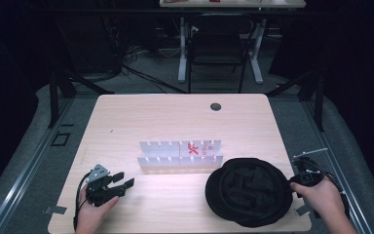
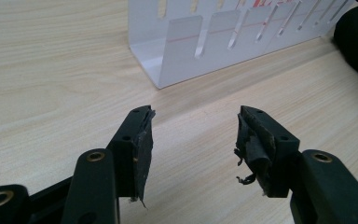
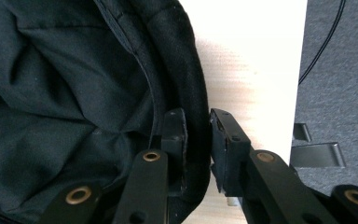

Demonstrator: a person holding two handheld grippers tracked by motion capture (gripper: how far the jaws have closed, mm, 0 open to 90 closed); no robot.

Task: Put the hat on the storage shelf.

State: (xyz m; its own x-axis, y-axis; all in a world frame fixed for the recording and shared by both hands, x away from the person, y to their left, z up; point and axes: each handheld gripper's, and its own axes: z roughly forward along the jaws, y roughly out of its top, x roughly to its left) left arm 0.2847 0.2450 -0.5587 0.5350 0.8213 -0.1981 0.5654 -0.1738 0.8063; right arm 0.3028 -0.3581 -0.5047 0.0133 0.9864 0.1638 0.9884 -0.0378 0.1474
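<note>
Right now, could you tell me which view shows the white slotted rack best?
The high view: the whole white rack sits mid-table beside the black hat. The left gripper view shows one end close up.

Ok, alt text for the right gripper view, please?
The right gripper has its two black fingers on either side of the rim of a black hat, one inside, one outside. Past the hat's rim lie the pale wooden table and grey floor.

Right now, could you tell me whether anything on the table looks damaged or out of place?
The black pads of the left gripper are frayed, with shreds hanging loose. The black hat lies upside down, its rim between the right gripper jaws.
</note>
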